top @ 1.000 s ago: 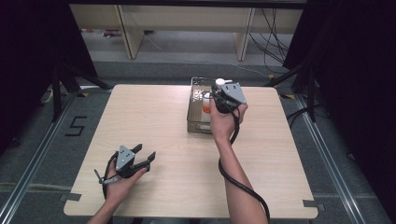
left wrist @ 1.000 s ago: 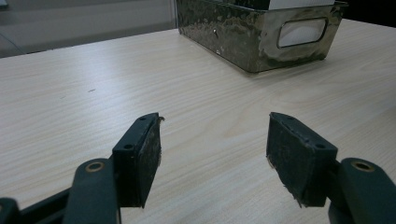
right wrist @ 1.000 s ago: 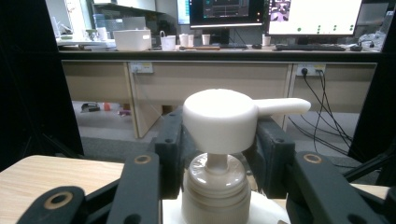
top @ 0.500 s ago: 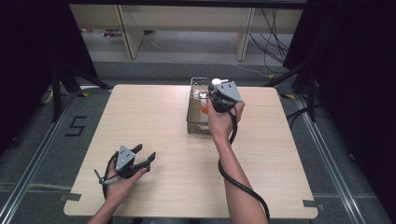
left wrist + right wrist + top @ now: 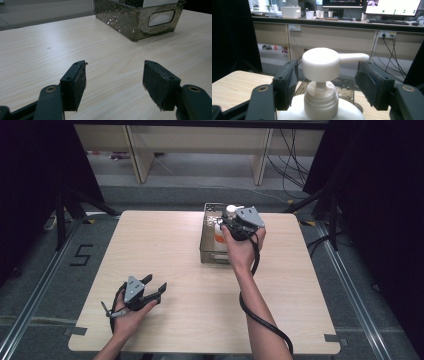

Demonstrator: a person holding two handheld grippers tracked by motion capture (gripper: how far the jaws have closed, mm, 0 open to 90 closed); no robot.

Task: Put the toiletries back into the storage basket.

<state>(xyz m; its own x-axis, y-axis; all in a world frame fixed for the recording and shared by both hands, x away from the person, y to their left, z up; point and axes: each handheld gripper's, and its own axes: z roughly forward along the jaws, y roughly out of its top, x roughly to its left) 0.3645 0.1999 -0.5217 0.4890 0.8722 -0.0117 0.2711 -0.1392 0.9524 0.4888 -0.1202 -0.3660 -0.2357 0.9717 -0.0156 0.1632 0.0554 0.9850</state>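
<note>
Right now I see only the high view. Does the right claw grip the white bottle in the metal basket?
Observer: No. The right claw has just been opening. Its pads flank the pump head without pressing on it.
Operator: And the left claw, is anything between its pads?
Observer: Nothing. The left claw is open above the table and faces the metal basket.
</note>
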